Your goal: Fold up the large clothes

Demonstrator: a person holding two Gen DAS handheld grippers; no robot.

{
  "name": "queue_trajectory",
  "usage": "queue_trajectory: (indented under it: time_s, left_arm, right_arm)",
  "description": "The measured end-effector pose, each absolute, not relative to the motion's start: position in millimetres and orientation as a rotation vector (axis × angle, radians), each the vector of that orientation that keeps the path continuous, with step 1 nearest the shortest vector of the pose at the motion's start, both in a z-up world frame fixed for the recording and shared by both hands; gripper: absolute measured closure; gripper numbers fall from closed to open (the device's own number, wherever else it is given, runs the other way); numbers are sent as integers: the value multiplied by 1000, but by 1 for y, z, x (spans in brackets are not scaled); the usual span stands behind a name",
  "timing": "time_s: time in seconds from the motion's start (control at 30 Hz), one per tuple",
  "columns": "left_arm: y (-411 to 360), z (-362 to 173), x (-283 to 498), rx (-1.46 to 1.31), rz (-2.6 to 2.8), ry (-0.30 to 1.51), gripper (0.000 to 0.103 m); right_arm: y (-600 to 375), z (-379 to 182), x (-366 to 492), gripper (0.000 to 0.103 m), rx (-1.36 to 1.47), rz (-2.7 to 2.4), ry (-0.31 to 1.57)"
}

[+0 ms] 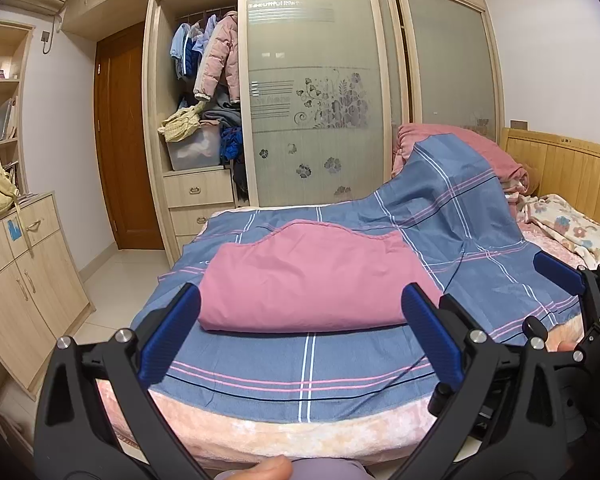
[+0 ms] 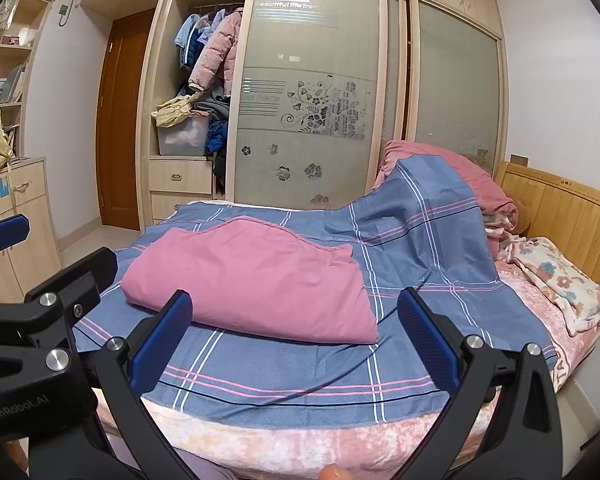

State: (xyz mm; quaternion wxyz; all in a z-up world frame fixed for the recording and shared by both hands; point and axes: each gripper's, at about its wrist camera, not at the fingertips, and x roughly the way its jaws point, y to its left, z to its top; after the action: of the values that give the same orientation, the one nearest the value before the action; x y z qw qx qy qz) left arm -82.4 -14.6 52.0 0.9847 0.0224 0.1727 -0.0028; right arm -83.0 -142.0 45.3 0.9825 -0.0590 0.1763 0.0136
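A pink cloth [image 1: 312, 276] lies folded into a thick rectangle on a blue plaid sheet [image 1: 300, 368] spread over the bed; it also shows in the right wrist view [image 2: 256, 280]. My left gripper [image 1: 300, 332] is open and empty, held just in front of the cloth's near folded edge, apart from it. My right gripper [image 2: 294, 336] is open and empty, in front of the cloth's near right corner. The right gripper also shows at the right edge of the left wrist view [image 1: 580, 300]. The left gripper's frame shows at the left of the right wrist view [image 2: 40, 320].
The blue sheet [image 2: 420, 216] drapes over a pink bedding pile [image 2: 452, 164] by the wooden headboard [image 2: 568, 216]. A floral blanket [image 2: 560, 280] lies at the right. A wardrobe [image 1: 312, 92] stands behind the bed, a drawer cabinet [image 1: 24, 264] at the left. A pink fleece [image 1: 300, 436] covers the bed's near edge.
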Motion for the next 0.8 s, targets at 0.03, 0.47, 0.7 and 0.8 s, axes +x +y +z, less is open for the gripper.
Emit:
queue_trajectory:
  time_s: [0.03, 0.47, 0.7, 0.8]
  left_arm:
    - [-14, 52, -82, 45, -7, 347, 2]
    - [-9, 50, -90, 25, -20, 338, 2]
    - [-9, 52, -89, 26, -20, 337, 2]
    - [-9, 52, -89, 26, -21, 337, 2]
  right_arm:
    - [-141, 45, -83, 1, -119, 27, 355]
    - [-137, 47, -87, 1, -121, 32, 349]
    - [-135, 48, -88, 1, -121, 30, 347]
    - [-135, 48, -88, 1, -120, 30, 348]
